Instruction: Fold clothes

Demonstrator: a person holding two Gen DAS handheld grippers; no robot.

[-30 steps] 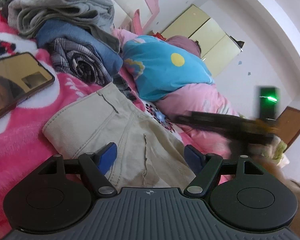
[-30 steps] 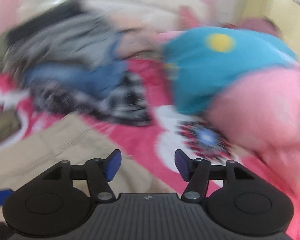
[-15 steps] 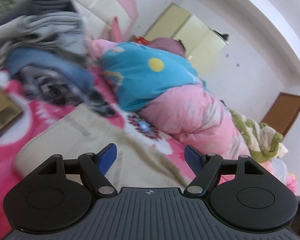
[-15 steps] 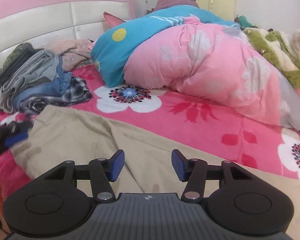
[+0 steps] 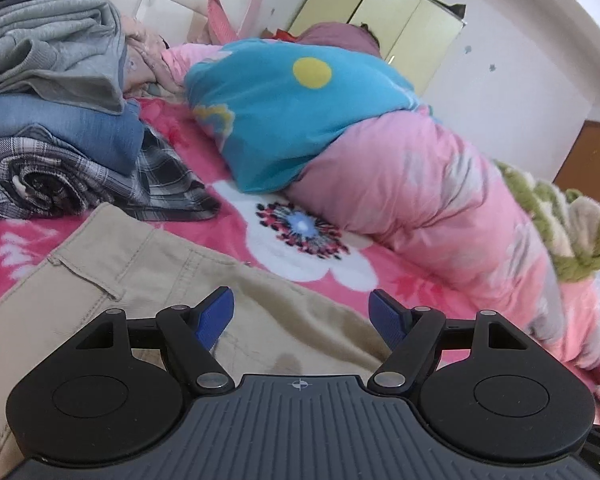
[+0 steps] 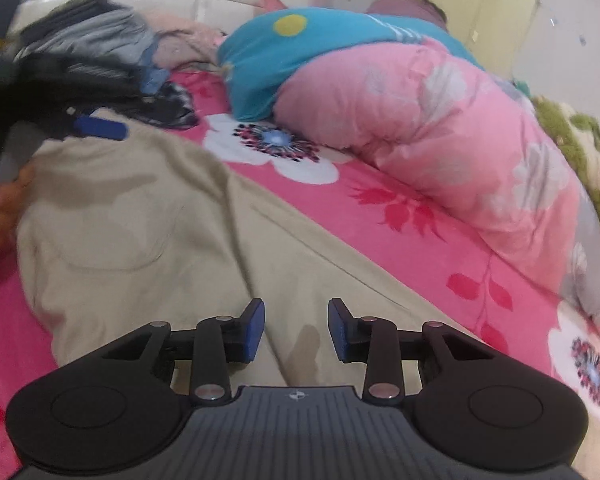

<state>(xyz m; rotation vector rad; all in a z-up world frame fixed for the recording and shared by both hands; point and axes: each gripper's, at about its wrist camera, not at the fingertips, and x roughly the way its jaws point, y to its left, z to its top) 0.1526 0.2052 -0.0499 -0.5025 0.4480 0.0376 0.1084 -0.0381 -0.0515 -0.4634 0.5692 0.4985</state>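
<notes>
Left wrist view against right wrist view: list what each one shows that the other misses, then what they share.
Only the left wrist view shows the brown door and the sharp stack of grey sweater, blue jeans and plaid shirt. Only the right wrist view shows the left gripper, blurred, over the trousers' waist end, and the trousers' back pocket. Both show the beige trousers on the pink floral blanket, the blue and pink quilt, and open jaws.

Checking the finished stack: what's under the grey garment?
Under the grey garment lie folded blue jeans, then a plaid garment. Anything beneath that is hidden.
</notes>
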